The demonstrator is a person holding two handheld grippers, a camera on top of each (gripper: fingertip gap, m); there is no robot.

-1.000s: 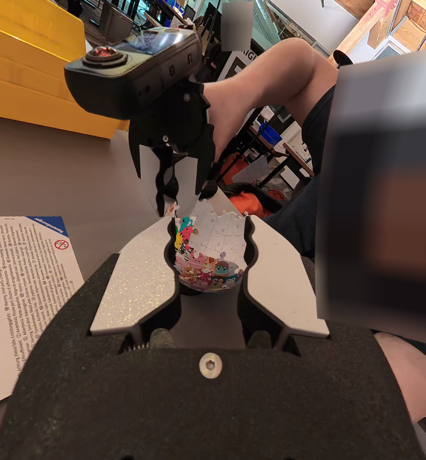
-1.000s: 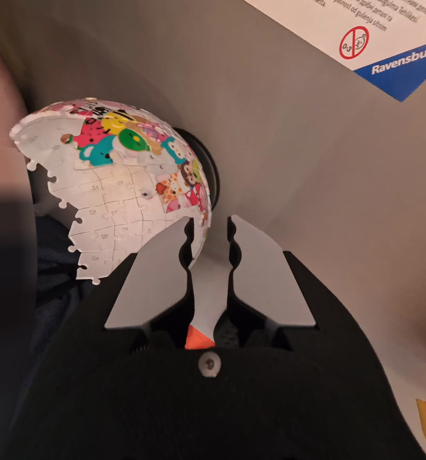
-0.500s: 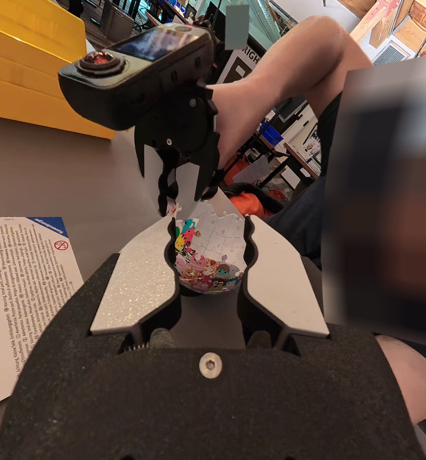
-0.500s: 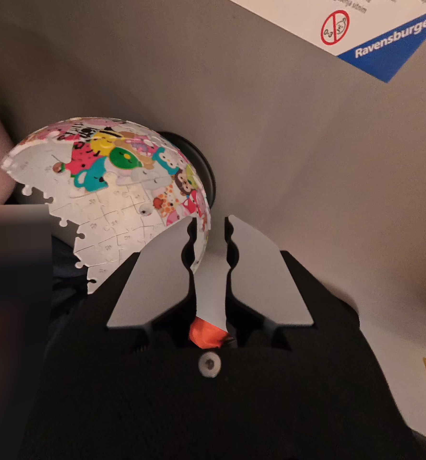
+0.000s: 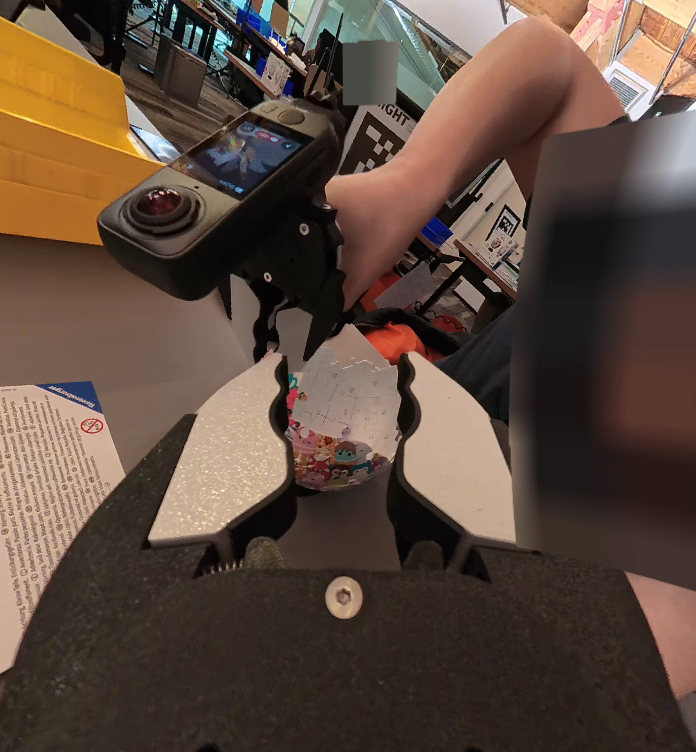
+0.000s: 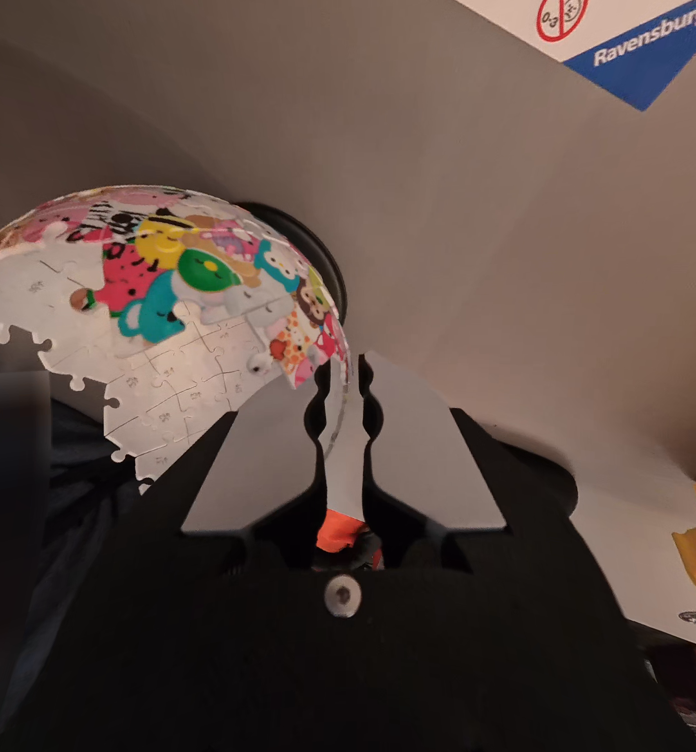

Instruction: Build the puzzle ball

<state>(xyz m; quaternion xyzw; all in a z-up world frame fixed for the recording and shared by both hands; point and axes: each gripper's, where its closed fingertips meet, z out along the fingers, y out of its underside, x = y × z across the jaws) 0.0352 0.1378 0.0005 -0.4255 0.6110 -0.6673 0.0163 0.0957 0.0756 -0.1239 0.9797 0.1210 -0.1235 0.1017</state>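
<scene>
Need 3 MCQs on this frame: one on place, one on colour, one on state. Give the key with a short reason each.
1. Where does the printed sheet lie in the left wrist view?
A. left of the puzzle ball
B. under the ball
C. on the yellow bin

2. What colour is the inner face of the ball's pieces?
A. black
B. white
C. yellow

3. How far along is the ball?
A. finished sphere
B. loose pieces only
C. partial shell, open

Key: 1 A, the sheet lies flat on the grey table at left. 2 B, the concave inside shows white. 3 C, the right wrist view shows a jagged unfinished edge, with the right gripper nearly closed at the rim; the left gripper is spread around the ball.
</scene>
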